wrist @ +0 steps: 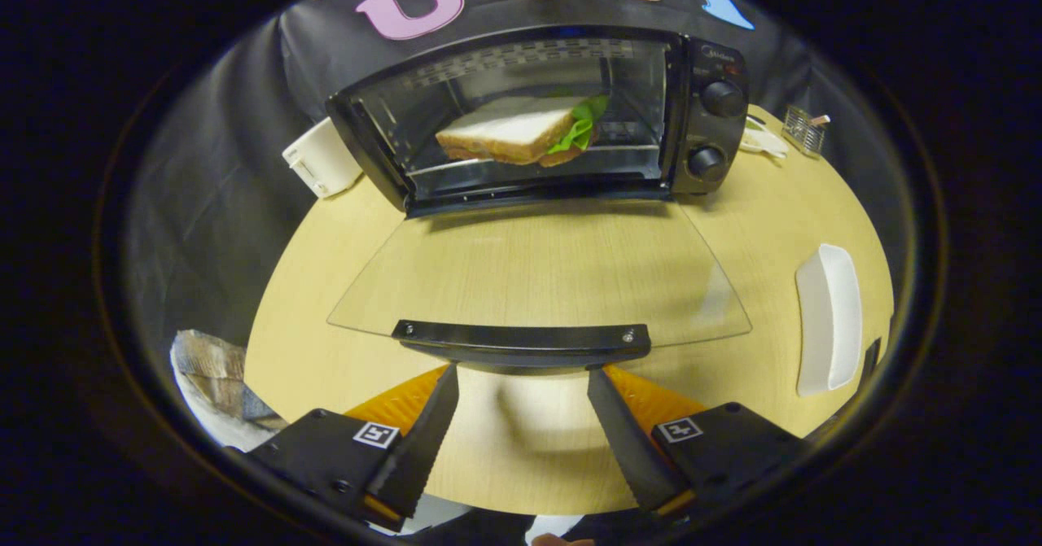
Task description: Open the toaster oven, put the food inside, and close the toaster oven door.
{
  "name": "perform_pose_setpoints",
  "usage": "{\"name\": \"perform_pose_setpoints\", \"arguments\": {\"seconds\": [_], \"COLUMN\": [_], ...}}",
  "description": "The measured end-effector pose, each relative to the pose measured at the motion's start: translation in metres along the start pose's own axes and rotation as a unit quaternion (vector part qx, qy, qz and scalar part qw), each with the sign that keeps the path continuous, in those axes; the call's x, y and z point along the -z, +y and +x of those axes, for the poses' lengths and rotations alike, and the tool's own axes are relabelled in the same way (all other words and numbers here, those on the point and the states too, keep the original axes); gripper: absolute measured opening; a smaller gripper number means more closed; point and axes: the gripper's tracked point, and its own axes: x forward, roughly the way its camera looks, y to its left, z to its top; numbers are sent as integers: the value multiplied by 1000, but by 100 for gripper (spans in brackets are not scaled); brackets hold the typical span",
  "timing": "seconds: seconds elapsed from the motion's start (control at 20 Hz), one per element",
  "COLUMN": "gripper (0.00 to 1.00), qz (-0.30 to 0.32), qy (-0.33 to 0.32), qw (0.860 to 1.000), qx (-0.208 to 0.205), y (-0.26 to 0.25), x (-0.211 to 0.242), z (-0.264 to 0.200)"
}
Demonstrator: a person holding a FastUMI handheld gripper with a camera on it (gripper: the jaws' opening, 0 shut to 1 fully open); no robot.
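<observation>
— So, where is the food?

— Inside already. The sandwich (514, 131) (white bread, a green leaf sticking out at its right end) lies on the wire rack (627, 149) in the cavity of the toaster oven (544, 119), roughly in the middle.

— And the door?

— Down flat. The glass door (541, 273) is swung fully open toward the camera and hangs level above the wooden table (781, 204); you can see the wood grain through the pane. Its black handle (523, 339) runs along the near edge.

— What about the tool?

— The gripper (523, 375) has its two fingers (427, 424) spread wide with nothing between them. Their tips sit just under or just short of the handle, one near each end of it. Whether they touch it I cannot tell; from this angle the tips meet the handle's lower edge.

— Anything else on the table?

— A white dish (829, 318) off to the right of the door, well apart from the oven. A white box-like object (320, 158) sits beside the oven's left side, partly behind it. To the right of the oven's two knobs (723, 98), at the far edge of the table, there is a small wire holder (803, 129) and something pale next to it, too small to make out.
</observation>
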Motion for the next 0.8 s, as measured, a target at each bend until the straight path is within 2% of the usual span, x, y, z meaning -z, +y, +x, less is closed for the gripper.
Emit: {"name": "perform_pose_setpoints", "arguments": {"seconds": [0.25, 0.4, 0.6, 0.8], "gripper": [99, 99, 99, 99], "qz": [15, 19, 22, 21], "qy": [-56, -104, -148, -165], "qw": [998, 994, 988, 986], "qx": [-25, -29, -36, -23], "y": [16, 21, 27, 21], "x": [-38, -77, -122, -152], "z": [-29, -38, -37, -25]}}
